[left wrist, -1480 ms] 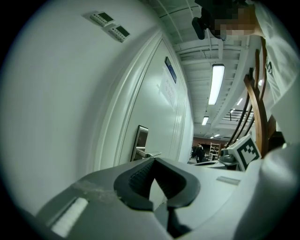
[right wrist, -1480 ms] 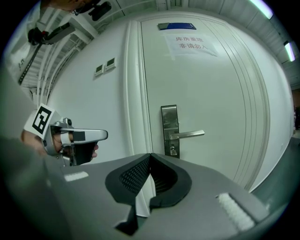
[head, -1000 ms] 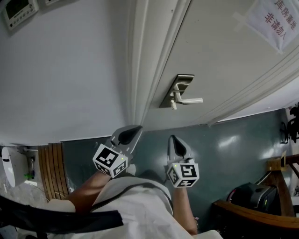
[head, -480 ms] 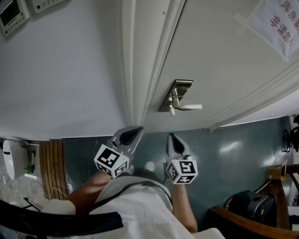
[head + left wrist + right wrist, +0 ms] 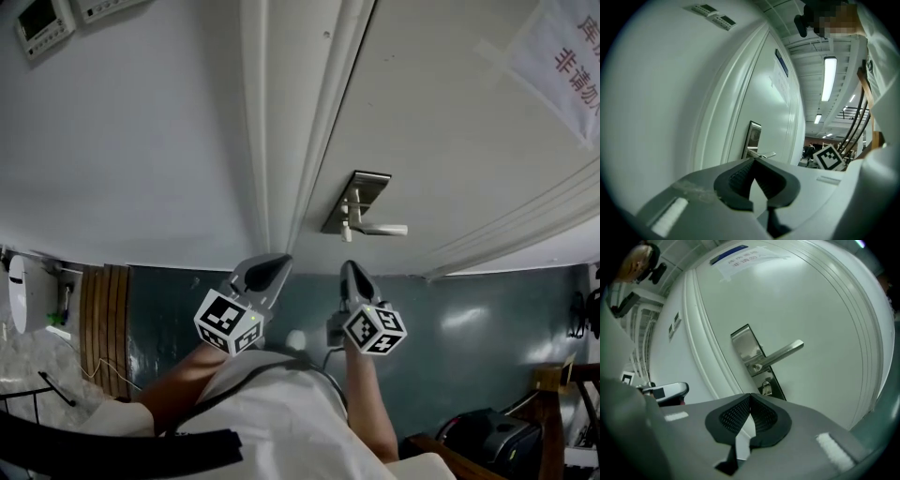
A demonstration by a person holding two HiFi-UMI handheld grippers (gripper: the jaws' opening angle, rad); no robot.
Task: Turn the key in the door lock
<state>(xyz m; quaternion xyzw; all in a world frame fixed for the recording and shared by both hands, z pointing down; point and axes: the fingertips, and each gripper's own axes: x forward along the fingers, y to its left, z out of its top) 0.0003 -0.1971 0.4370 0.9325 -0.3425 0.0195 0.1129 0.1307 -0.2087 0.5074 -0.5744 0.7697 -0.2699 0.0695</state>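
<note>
A white door carries a steel lock plate (image 5: 357,201) with a lever handle (image 5: 382,229) pointing right. In the right gripper view a small key (image 5: 765,388) sits in the keyhole low on the lock plate (image 5: 748,352), under the lever handle (image 5: 781,354). My right gripper (image 5: 350,268) is shut and empty, just below the lock and apart from it; its tips (image 5: 750,397) point at the key. My left gripper (image 5: 276,262) is also shut and empty, beside the door frame left of the lock. From the left gripper (image 5: 753,161) the lock plate (image 5: 753,136) shows edge-on.
A paper notice (image 5: 561,58) is taped high on the door at the right. The white door frame (image 5: 281,141) runs up the middle, with bare wall left of it and two wall panels (image 5: 43,22) at top left. Dark green floor (image 5: 469,309) lies below.
My right gripper has moved up toward the lock and rolled, so its marker cube now sits turned. The left gripper has crept slightly toward the door. Both stay shut.
</note>
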